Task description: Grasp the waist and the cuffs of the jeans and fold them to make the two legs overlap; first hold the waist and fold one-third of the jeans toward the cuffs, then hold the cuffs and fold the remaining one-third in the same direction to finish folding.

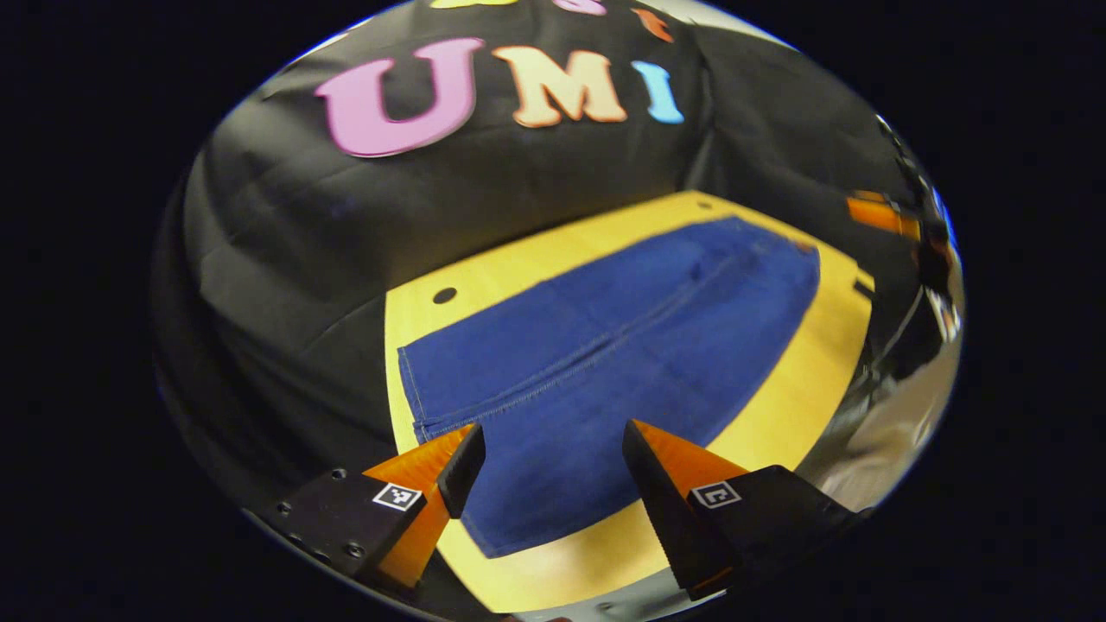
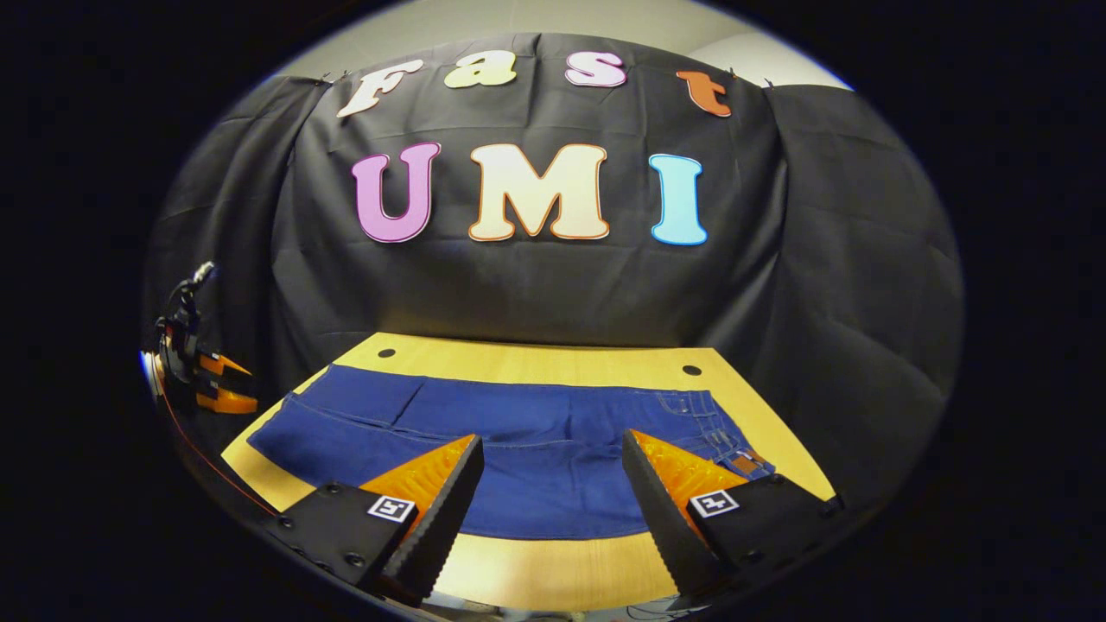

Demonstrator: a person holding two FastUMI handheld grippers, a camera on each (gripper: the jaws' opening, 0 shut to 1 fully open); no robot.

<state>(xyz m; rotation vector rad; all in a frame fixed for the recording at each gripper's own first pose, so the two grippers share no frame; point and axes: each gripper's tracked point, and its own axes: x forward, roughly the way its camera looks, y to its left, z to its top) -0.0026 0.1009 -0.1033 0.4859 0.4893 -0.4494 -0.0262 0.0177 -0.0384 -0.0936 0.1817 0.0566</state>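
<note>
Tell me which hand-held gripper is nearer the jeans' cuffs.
Left. The left hand-held gripper hovers open over the cuffs; the right hand-held gripper hangs open toward the waist.

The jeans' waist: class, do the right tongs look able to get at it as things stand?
Probably yes: the right tongs are open above the jeans, the waist lies bare on the table, and nothing lies between.

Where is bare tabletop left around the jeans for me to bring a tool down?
A bare strip of table runs along the near edge, between the jeans and the right tool. A thinner strip lies behind the jeans toward the booth wall, holding two small holes. In the left gripper view, bare wood borders the cuff end beside the left tool. The middle is covered by denim.
</note>
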